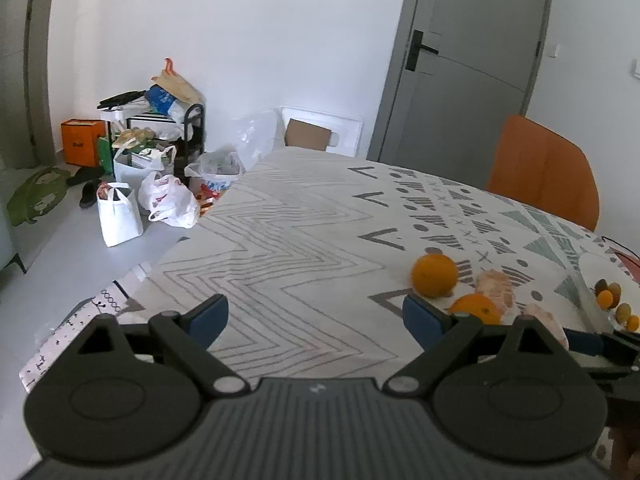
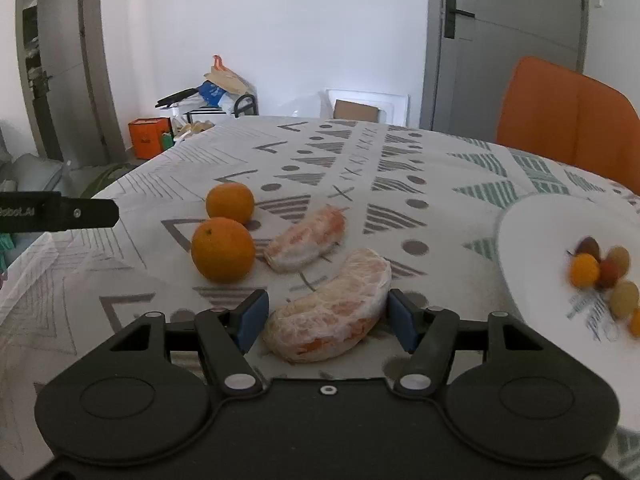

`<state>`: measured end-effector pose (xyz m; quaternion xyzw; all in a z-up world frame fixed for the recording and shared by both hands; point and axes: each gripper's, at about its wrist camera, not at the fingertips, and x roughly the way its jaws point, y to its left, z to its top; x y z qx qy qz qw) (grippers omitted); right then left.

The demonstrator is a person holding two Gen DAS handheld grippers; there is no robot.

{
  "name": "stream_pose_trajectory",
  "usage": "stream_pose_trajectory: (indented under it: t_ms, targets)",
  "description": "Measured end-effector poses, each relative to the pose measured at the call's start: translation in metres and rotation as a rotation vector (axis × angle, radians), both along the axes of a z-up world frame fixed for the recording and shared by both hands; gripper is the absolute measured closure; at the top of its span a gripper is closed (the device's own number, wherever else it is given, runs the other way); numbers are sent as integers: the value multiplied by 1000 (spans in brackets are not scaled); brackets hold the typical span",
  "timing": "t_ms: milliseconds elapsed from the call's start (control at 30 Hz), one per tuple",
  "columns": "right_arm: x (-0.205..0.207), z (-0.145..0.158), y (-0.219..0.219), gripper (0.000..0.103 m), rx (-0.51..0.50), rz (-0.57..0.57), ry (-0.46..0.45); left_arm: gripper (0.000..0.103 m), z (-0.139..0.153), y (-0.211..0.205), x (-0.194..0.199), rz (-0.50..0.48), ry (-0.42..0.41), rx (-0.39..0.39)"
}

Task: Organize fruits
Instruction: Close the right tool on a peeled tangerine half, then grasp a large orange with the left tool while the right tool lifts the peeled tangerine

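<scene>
Peeled pomelo segment (image 2: 332, 312) lies on the patterned desk (image 2: 400, 160), between the spread fingers (image 2: 252, 316) of the right gripper (image 2: 326, 316); contact not clear. Second segment (image 2: 308, 240) just beyond, two oranges (image 2: 223, 249) to its left. White plate (image 2: 532, 240) with small fruits (image 2: 586, 272) to the right, near the desk edge. Left gripper (image 1: 316, 318) open over bare cloth, oranges beside its right finger. Orange chair (image 2: 568, 116) at far edge.

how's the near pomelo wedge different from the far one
The near wedge lies between the right gripper's open fingers; the far wedge lies free, beside the oranges. The near one looks larger and paler, the far one pinker. Both are peeled, curved, and rest on the tablecloth.
</scene>
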<state>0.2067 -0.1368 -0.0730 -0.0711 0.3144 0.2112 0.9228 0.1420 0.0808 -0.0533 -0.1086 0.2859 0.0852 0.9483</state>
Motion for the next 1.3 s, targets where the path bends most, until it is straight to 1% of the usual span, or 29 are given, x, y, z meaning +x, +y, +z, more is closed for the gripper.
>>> stream_pose_trajectory:
  t_ms: [33,67,100,167,233,433,467,500,533,567,633,667,733,800,933,967,1000,1167,1300]
  targets:
    - [-2,1,-4,46,6,-5,-3,10,1,-3,0,-6,-1,0]
    - [-4,3,-7,58,16,-11,0,10,1,-6,0,-12,-3,1]
    - [-4,5,-12,62,34,-19,3,10,3,-9,1,-20,-4,3]
    - [-3,8,-20,74,65,-25,18,10,5,-17,1,-39,-10,7]
    - [-4,10,-25,76,82,-25,22,10,8,-24,2,-58,-18,14]
    - [-3,8,-34,76,109,-37,31,10,13,-43,2,-100,-36,39]
    - [-2,7,-34,72,103,-47,31,10,13,-45,2,-101,-34,40]
    - [-2,7,-34,66,97,-53,30,10,12,-45,1,-102,-32,41]
    - [-2,7,-32,55,85,-67,29,10,12,-46,0,-102,-30,43]
    - [-2,6,-29,53,77,-71,26,10,12,-44,0,-101,-29,45]
    - [0,3,-22,53,72,-53,39,10,12,-42,-2,-93,-26,50]
    - [0,0,-18,51,65,-46,37,10,12,-40,-2,-87,-26,50]
    - [-2,-2,-7,51,22,-38,11,10,12,-34,-4,-70,-25,46]
    - [-4,-3,-2,52,20,-32,8,10,12,-30,-4,-55,-22,41]
    - [-9,-1,-3,61,44,7,18,10,11,-28,-1,-52,-19,32]
    - [-10,-1,-3,64,32,9,12,10,10,-29,0,-57,-18,29]
    - [-12,-2,-4,65,20,14,3,10,9,-32,1,-67,-17,27]
    - [-21,0,-13,66,-14,-6,-7,10,6,-50,11,-129,-17,20]
    - [-27,2,-26,68,-10,-37,2,10,1,-68,20,-182,-15,21]
